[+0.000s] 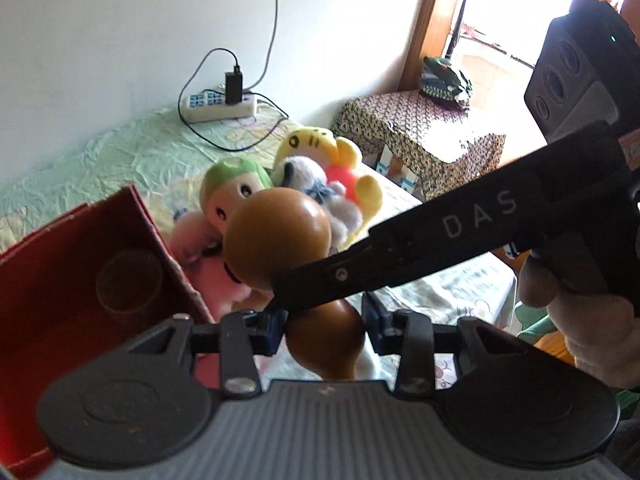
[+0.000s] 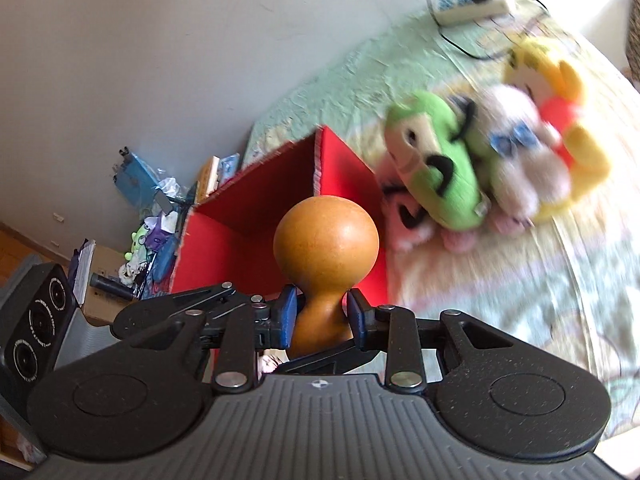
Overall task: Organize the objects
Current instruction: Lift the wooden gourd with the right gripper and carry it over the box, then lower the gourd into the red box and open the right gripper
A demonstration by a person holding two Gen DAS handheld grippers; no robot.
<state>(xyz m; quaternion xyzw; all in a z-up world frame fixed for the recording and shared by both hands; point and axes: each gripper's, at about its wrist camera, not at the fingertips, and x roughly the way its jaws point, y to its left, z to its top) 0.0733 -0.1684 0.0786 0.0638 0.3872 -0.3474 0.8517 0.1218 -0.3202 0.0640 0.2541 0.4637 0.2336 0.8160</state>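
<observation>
clearly a two-handed carry that could slip

from my left wrist: my left gripper [image 1: 325,330] has its blue pads against the lower bulb of the brown gourd [image 1: 280,236], pinching it. my right gripper [image 1: 304,280] reaches in from the right, and its black finger crosses the gourd's waist. the gourd hangs in the air beside the red box [image 1: 60,280], with the plush toys [image 1: 304,184] on the bed sheet [image 1: 100,168] behind it. its skin looks smooth and hard, so i judge my pads could skate on the curve.

from my right wrist: my right gripper [image 2: 322,312] pinches the gourd [image 2: 326,240] at its narrow neck, the round top standing above the pads, with the box [image 2: 280,208] just behind. with two grips on one stiff thing, if my hands drift apart or twist unevenly, one grip could lever it out of the other. it could then drop outside the box or knock its thin wall.
</observation>
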